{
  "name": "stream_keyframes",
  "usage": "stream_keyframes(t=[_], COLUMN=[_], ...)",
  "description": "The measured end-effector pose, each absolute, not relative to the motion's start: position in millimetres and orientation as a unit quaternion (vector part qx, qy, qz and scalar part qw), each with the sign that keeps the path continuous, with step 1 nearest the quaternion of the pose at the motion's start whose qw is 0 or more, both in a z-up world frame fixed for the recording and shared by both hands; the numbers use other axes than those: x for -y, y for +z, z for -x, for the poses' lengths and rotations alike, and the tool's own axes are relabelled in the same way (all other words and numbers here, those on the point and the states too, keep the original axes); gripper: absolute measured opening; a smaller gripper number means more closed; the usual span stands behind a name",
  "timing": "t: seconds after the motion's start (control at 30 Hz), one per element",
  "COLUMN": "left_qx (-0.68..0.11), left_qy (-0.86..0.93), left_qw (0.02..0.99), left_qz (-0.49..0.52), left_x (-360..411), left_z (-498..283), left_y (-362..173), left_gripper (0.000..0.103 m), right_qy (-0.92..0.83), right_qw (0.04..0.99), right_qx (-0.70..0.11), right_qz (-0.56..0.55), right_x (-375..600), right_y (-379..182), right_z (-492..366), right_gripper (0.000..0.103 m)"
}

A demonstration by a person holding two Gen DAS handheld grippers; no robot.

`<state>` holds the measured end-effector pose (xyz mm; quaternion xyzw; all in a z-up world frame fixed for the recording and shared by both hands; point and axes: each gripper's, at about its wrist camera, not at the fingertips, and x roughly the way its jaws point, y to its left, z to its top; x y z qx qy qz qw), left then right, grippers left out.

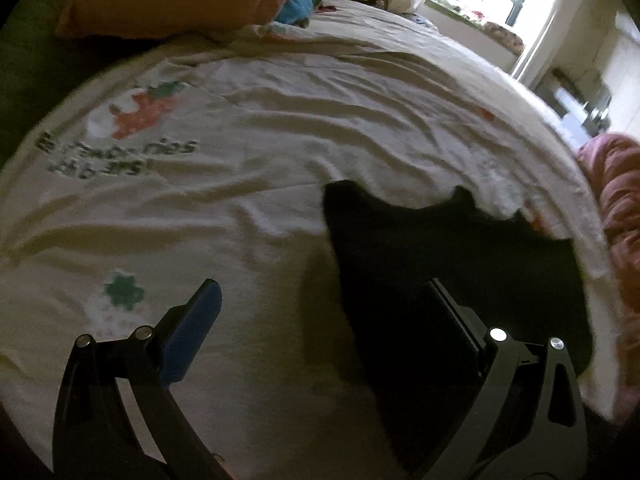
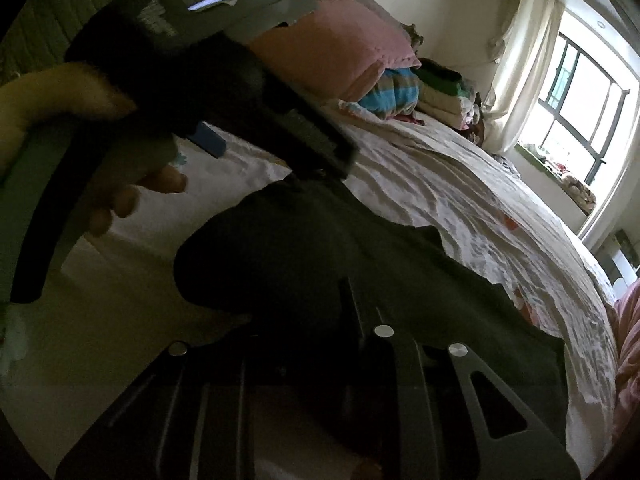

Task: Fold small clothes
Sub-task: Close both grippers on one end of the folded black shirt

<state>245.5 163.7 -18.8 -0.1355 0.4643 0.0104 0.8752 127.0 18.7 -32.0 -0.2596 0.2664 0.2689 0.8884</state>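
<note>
A small black garment (image 1: 420, 264) lies flat on the white bed sheet (image 1: 248, 168), to the right in the left wrist view. My left gripper (image 1: 324, 292) is open, its right finger (image 1: 452, 320) over the garment's left part and its blue-padded left finger (image 1: 196, 320) over bare sheet. In the right wrist view the garment (image 2: 320, 248) fills the middle. My right gripper (image 2: 348, 292) sits low over the garment; its fingers are dark against the cloth and I cannot tell how they stand. The left gripper (image 2: 276, 140) and the hand holding it show above the garment's far edge.
Pink pillow (image 2: 340, 48) and a stack of folded clothes (image 2: 436, 92) lie at the bed's head. A pink blanket (image 1: 620, 208) lies bunched at the right edge. A window (image 2: 580, 104) with curtains is beyond the bed.
</note>
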Motion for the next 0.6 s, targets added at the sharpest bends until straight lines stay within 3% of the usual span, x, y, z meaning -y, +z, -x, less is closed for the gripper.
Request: stream_keyframes(t=[0.3, 0.6], left_qx=[-0.474, -0.482], left_qy=[-0.013, -0.064], left_qw=[0.866, 0.851], left_qz=[0.158, 0.197], left_x=[-147, -129], left_z=[-259, -264], left_y=[-26, -28], left_gripper=[0.091, 0.024], right_qy=[0.267, 0.260], right_qw=[0.899, 0.909], right_qx=[-0.260, -0.253], right_qz=[0.232, 0.208], right_x=[-6, 7], right_y=[-23, -12], right_z=[-119, -112], right_gripper=[0.017, 0.017])
